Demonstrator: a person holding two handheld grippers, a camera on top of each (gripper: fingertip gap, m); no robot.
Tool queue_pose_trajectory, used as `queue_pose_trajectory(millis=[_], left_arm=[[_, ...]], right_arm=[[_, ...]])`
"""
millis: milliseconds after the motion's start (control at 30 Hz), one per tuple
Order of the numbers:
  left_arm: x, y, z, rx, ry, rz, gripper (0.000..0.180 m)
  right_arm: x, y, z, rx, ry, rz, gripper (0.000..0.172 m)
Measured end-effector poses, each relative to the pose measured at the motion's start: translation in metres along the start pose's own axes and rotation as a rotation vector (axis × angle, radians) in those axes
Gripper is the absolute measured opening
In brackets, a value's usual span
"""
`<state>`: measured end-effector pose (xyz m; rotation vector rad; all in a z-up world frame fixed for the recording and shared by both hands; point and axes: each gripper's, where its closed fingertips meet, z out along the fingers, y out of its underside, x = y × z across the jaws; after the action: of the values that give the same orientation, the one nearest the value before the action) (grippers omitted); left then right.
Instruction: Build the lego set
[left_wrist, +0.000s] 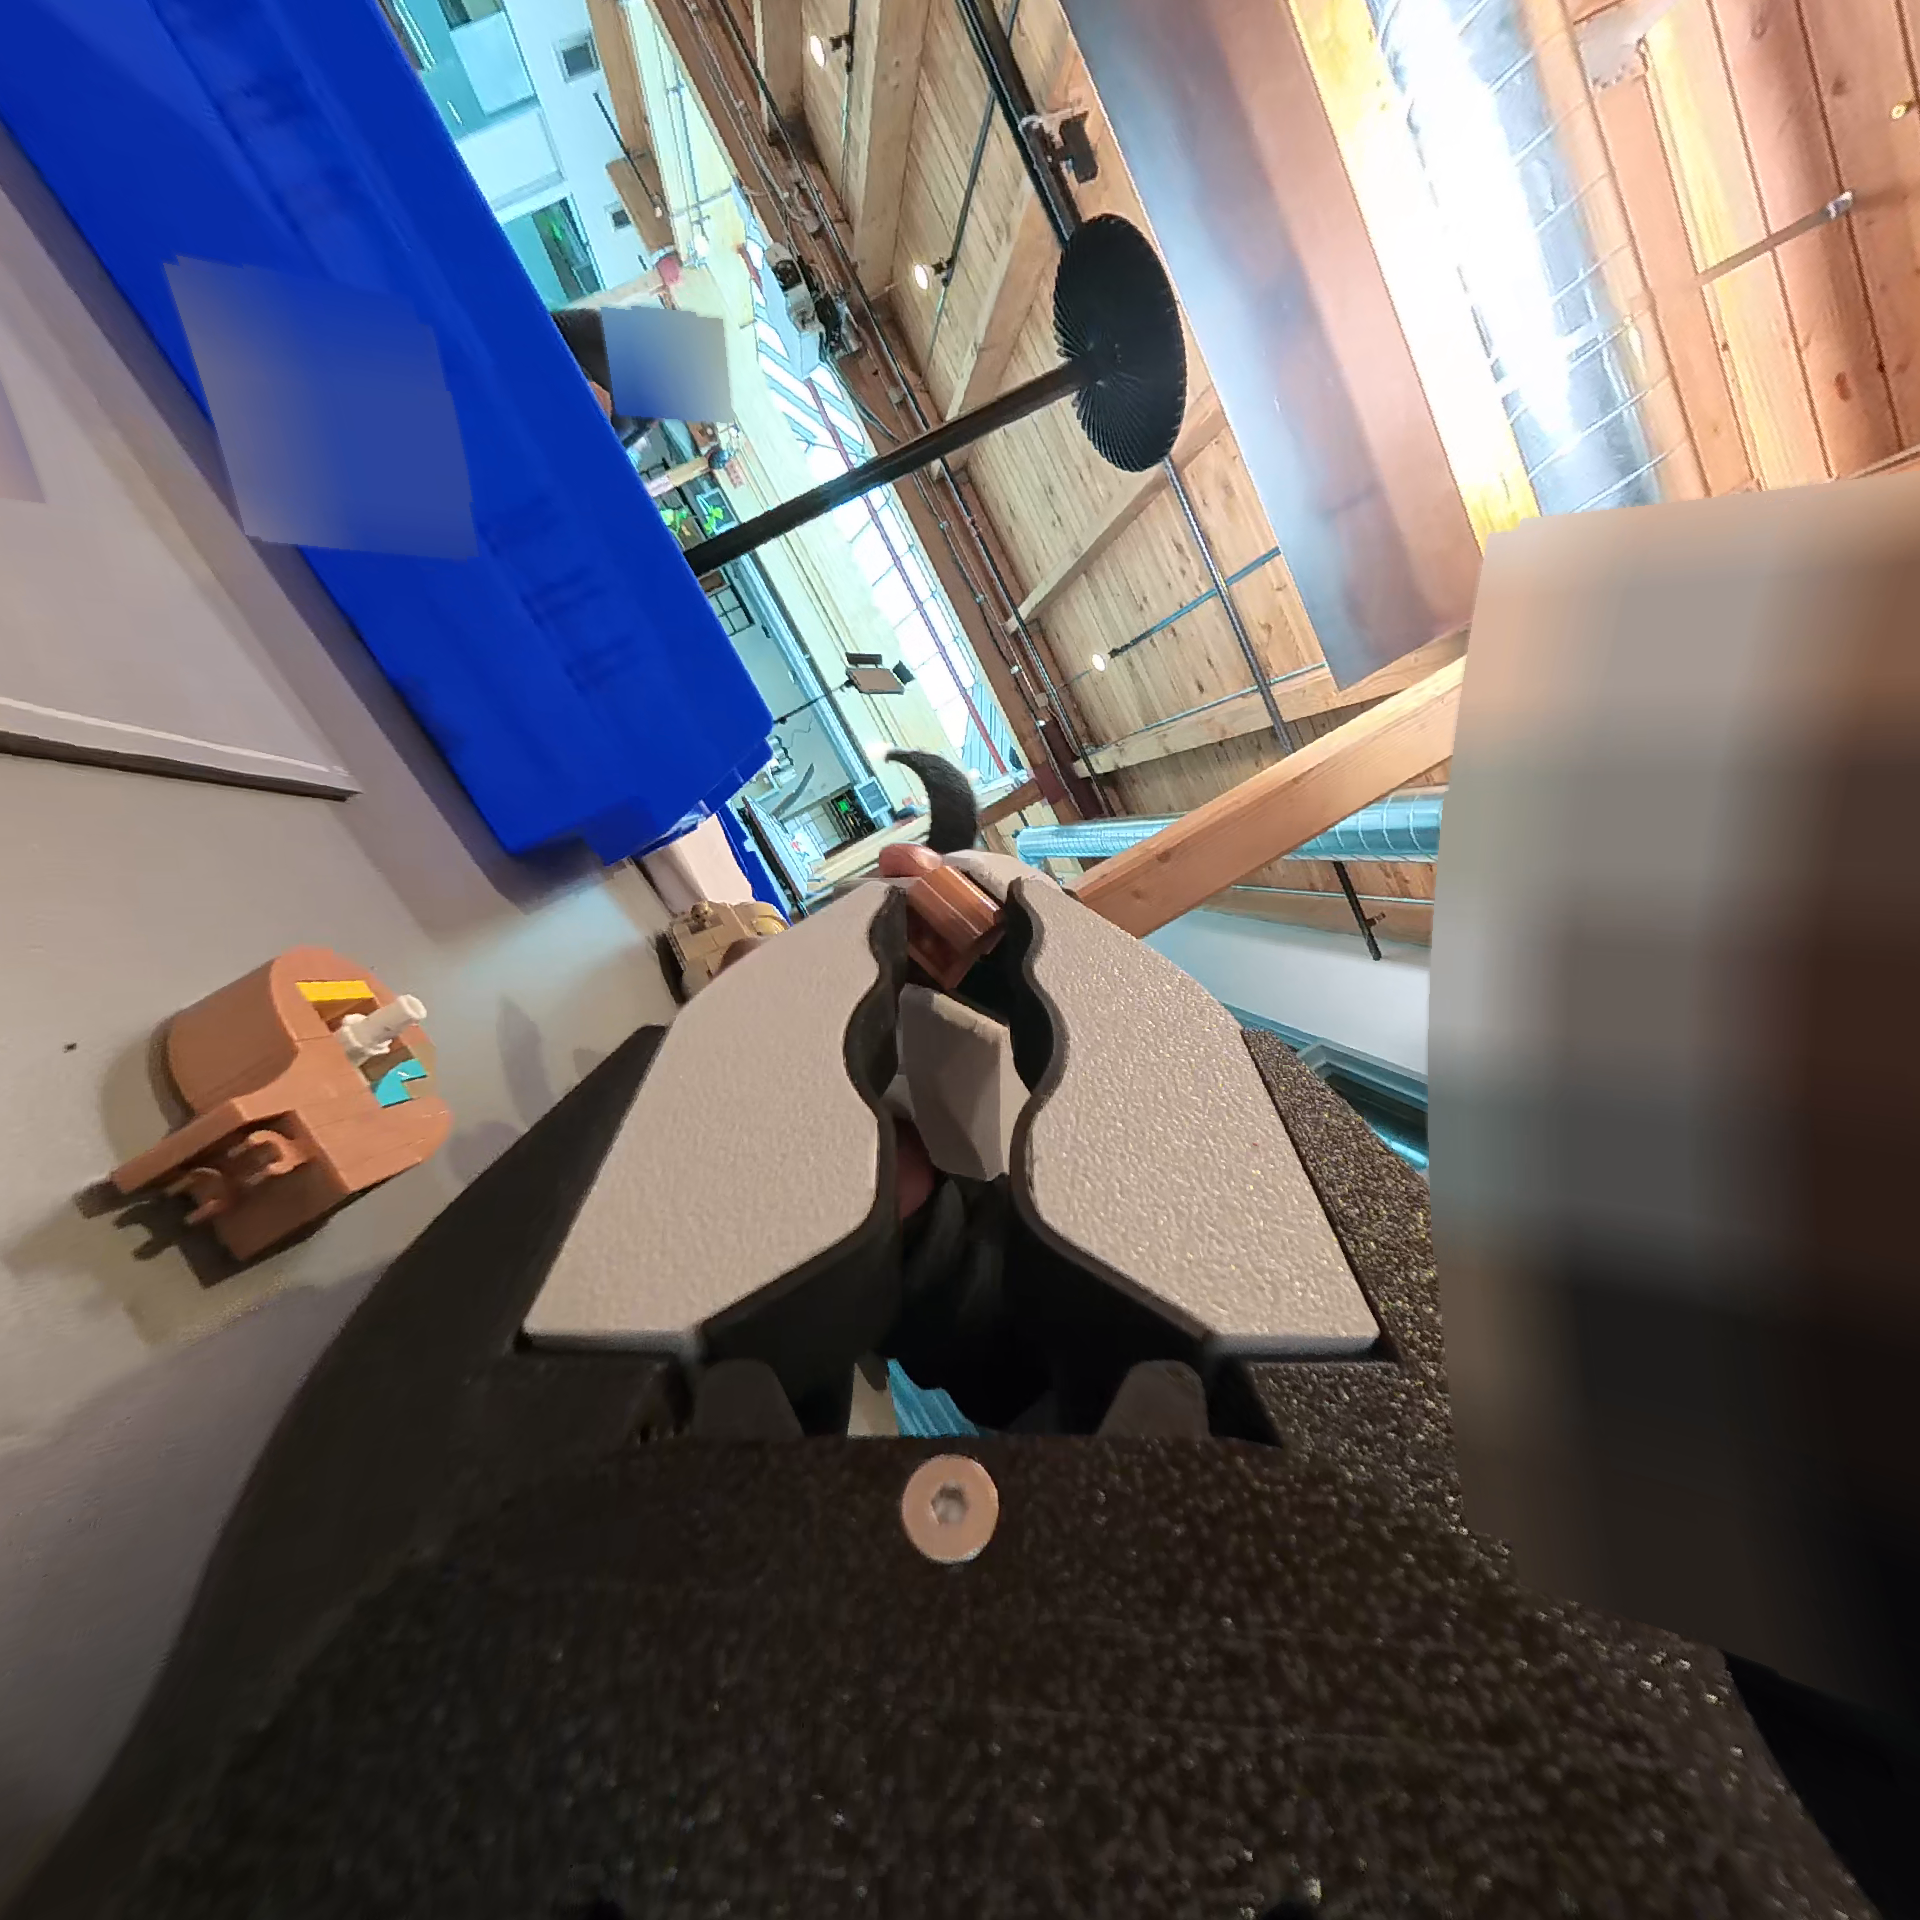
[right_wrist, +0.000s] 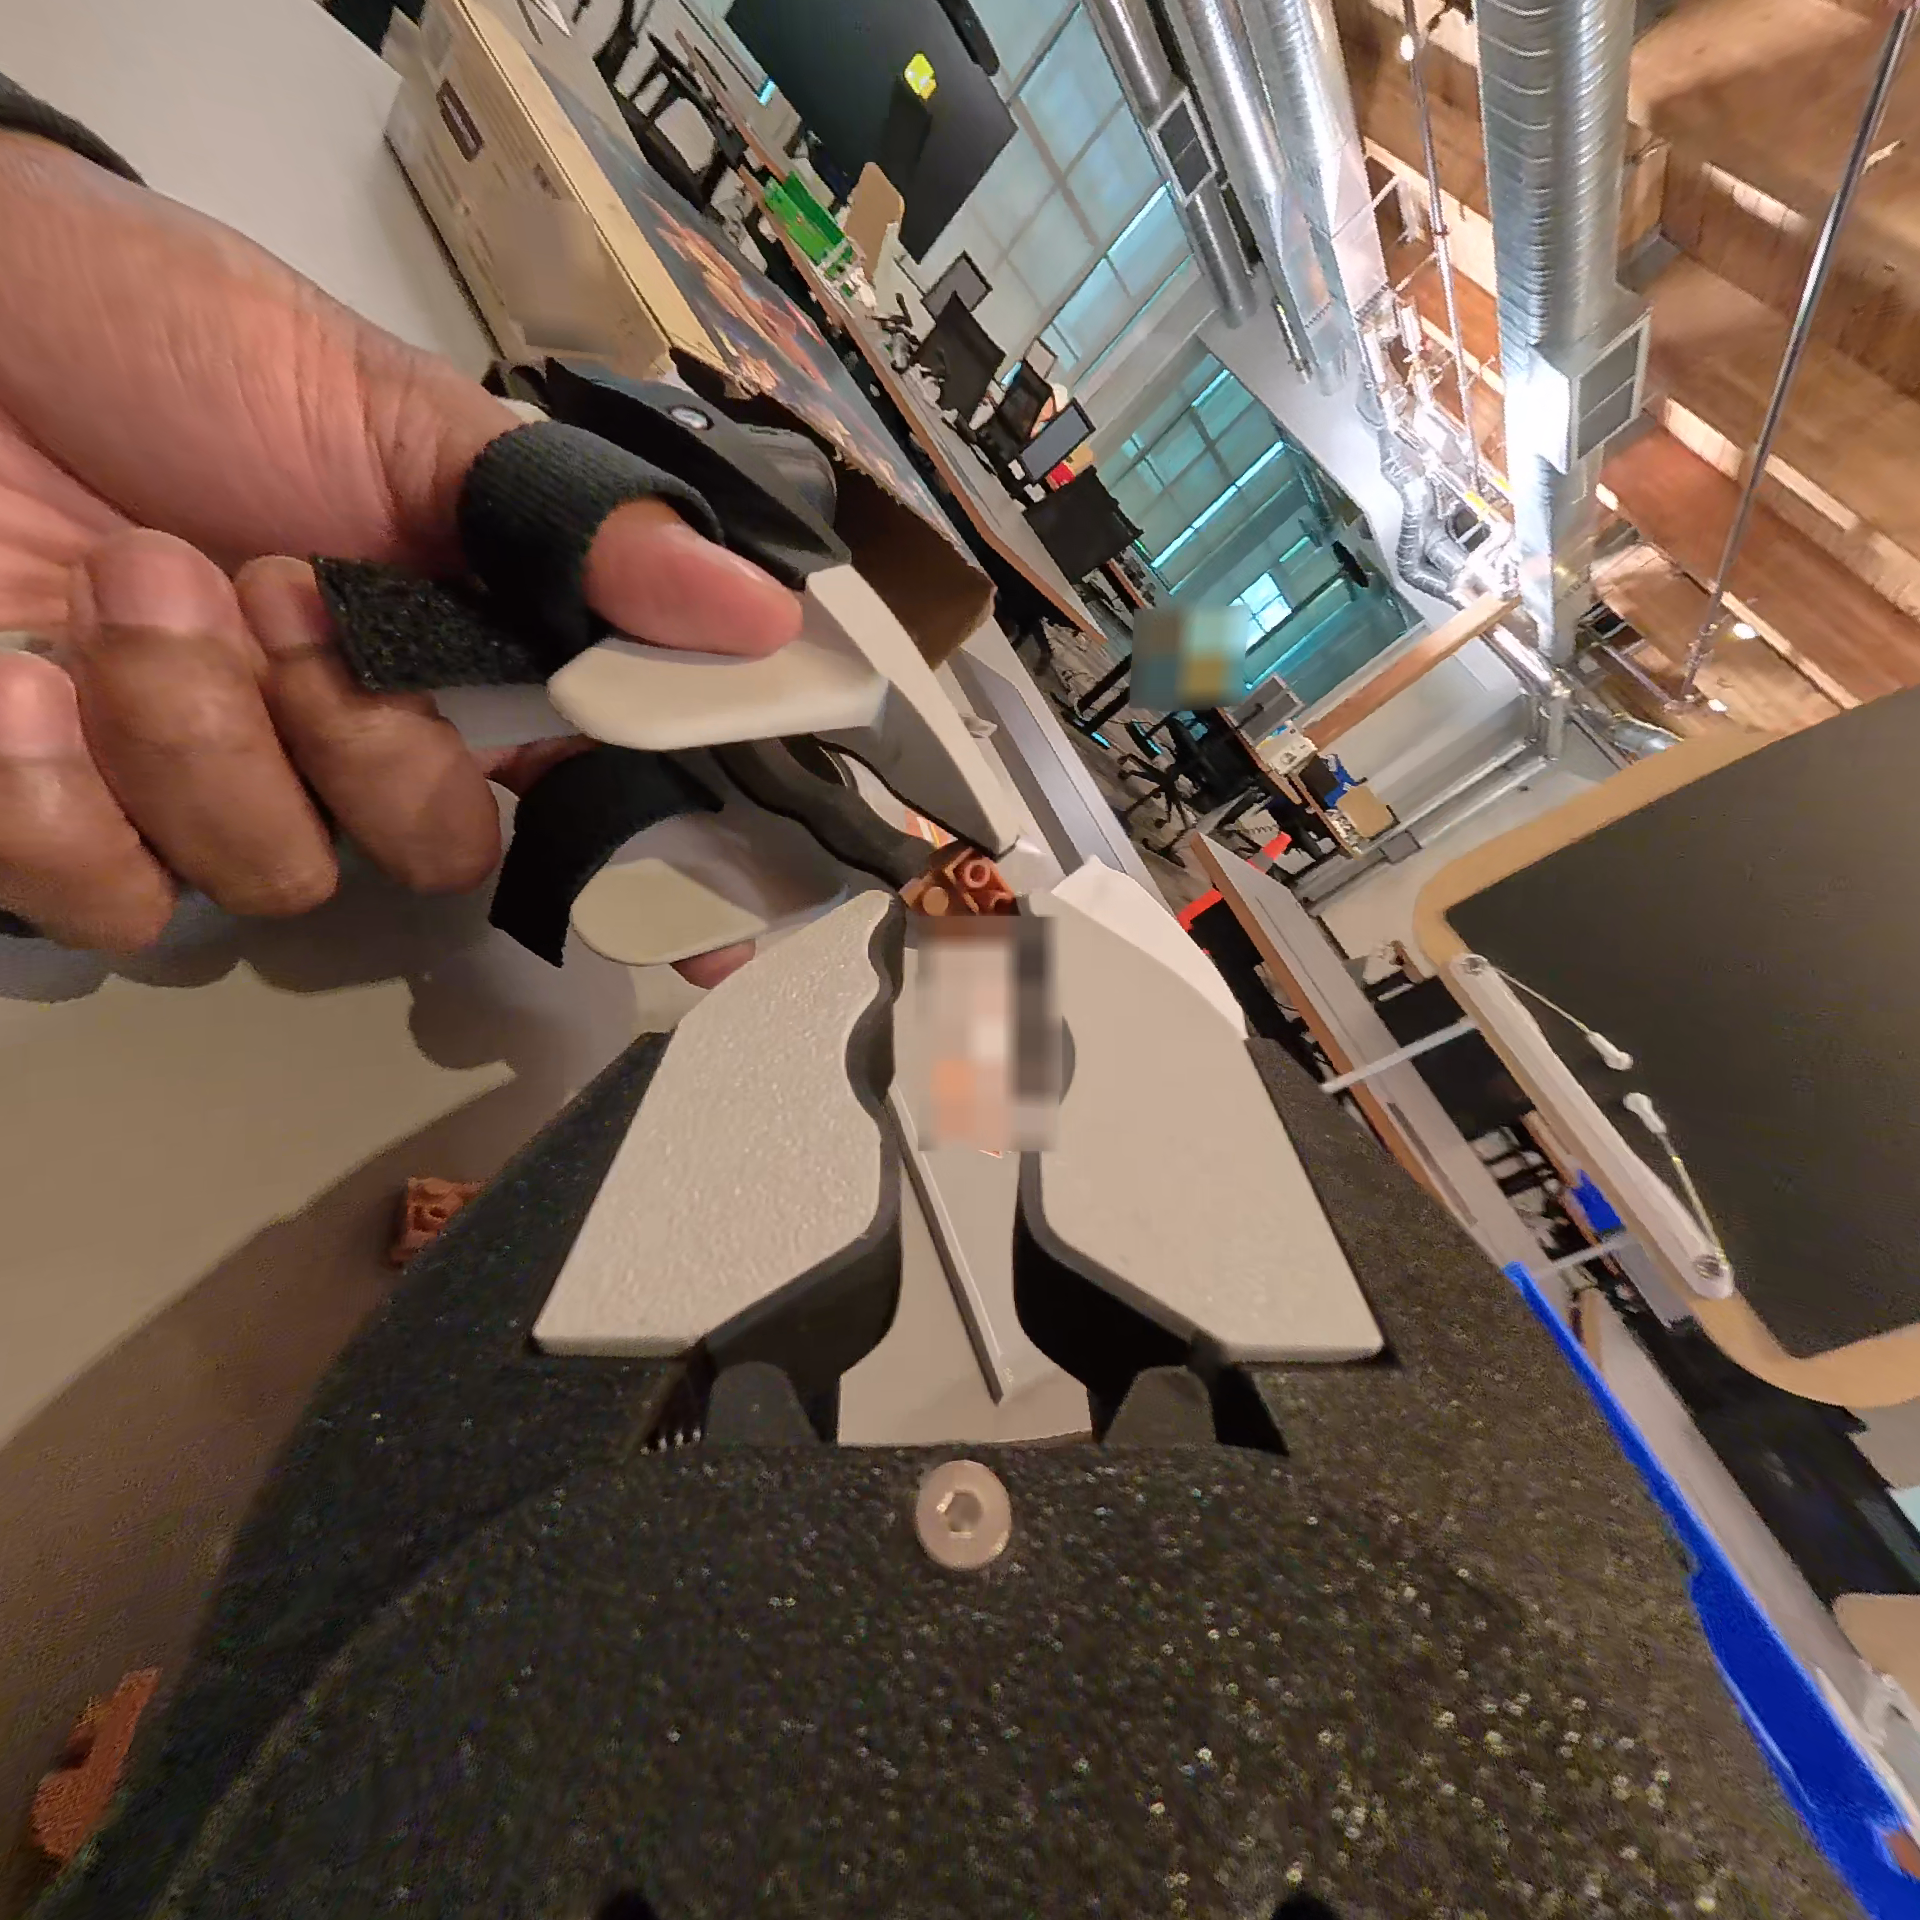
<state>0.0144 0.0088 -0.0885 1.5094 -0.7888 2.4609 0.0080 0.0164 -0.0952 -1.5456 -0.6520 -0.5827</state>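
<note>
Currently clamping, L gripper (left_wrist: 951, 914): small brown brick (left_wrist: 948, 927) sitting crosswise at the very tips, both pads bearing on it, brick raised well clear of the grey table (left_wrist: 156, 914). Showing again in the R wrist view, gripped by a hand (right_wrist: 208, 520) w/ black finger straps, tips meeting the same brick.

Closing in from the opposite side, R gripper (right_wrist: 971, 914): brick's studded face poking out betw. its two tips, fingers standing narrowly apart. Not confirming pad contact on this side; cannot tell whether gripping or merely flanking.

Lying farther out on the table: rounded brown brick build (left_wrist: 291, 1101) w/ yellow, white and teal parts, to the left and well apart; tan brick build (left_wrist: 717, 935) just beyond the L fingers; blue bin (left_wrist: 468, 468) behind. Resting near the R gripper body: loose red-brown bits (right_wrist: 431, 1210).

Obscuring: masking patch covering the gap betw. the R fingers. Blocking the right edge of the L view: large blurred grey mass (left_wrist: 1662, 1039), not identifiable. Cutting off the tan build: L finger.
</note>
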Motion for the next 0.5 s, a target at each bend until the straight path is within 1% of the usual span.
queue_pose_trajectory(millis=[300, 400, 500], left_arm=[[0.009, 0.012, 0.004, -0.123, 0.033, 0.08, 0.019], [0.013, 0.016, 0.004, -0.171, 0.036, 0.153, 0.018], [0.015, 0.019, 0.003, -0.233, 0.028, 0.262, 0.017]], right_arm=[[-0.003, -0.008, -0.014, 0.107, -0.164, 0.116, 0.018], [-0.005, -0.011, -0.019, 0.135, -0.218, 0.172, 0.018], [-0.009, -0.013, -0.022, 0.157, -0.274, 0.218, 0.018]])
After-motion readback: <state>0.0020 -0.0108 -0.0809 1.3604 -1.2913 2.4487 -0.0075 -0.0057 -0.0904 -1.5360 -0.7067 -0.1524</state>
